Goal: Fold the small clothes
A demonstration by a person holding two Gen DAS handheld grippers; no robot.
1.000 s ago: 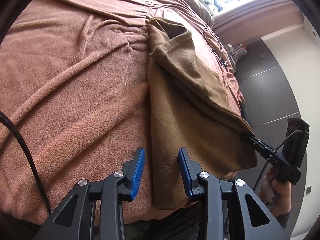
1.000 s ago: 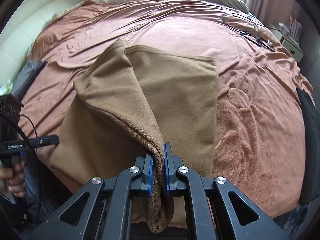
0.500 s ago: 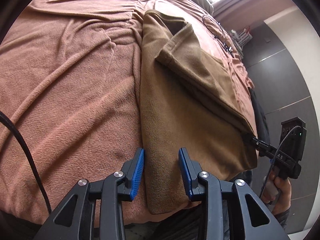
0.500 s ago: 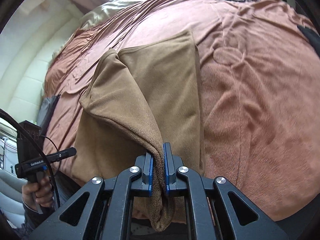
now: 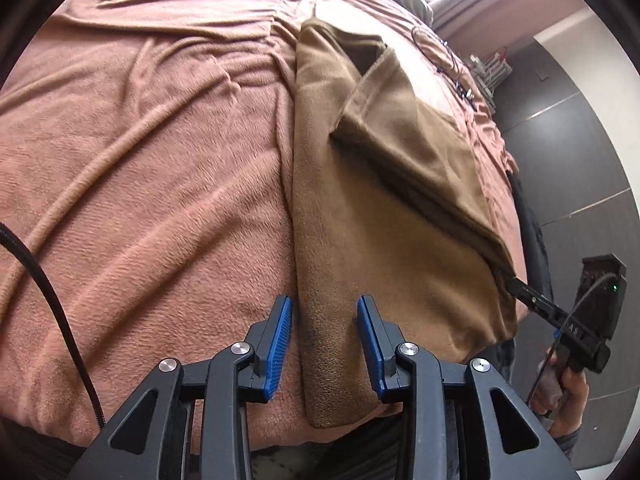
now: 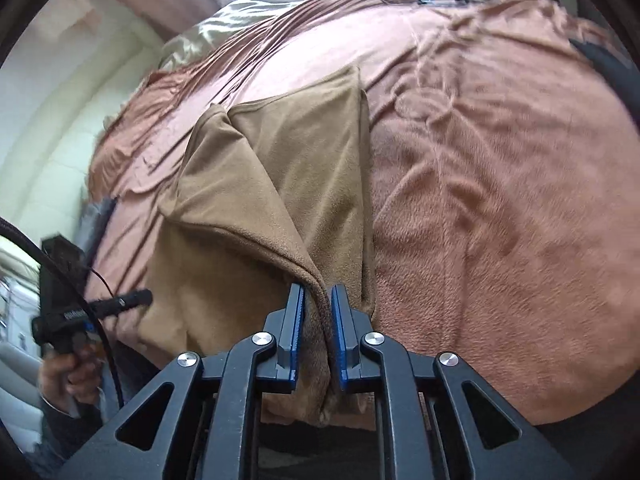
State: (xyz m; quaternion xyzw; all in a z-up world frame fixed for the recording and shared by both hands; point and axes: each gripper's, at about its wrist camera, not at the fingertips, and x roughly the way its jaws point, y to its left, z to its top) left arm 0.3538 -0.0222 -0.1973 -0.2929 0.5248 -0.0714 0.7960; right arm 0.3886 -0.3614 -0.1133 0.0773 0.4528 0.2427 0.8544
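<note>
**Fold partly made, not yet laid flat**

Lying on the rust bedspread (image 5: 140, 180), the brown garment (image 5: 360, 248) is showing one flap doubled over. Right gripper (image 6: 317, 312) is pinching its near edge; left gripper (image 5: 324, 320) is gaping, straddling the cloth, gripping nothing.

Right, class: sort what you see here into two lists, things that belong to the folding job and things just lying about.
Belongs to the job:
- brown fleece garment
- right gripper, pinching a fold of it
- left gripper, open over its near edge

Just lying about:
- black cables far across the bed
- dark cloth at the bed's right edge
</note>
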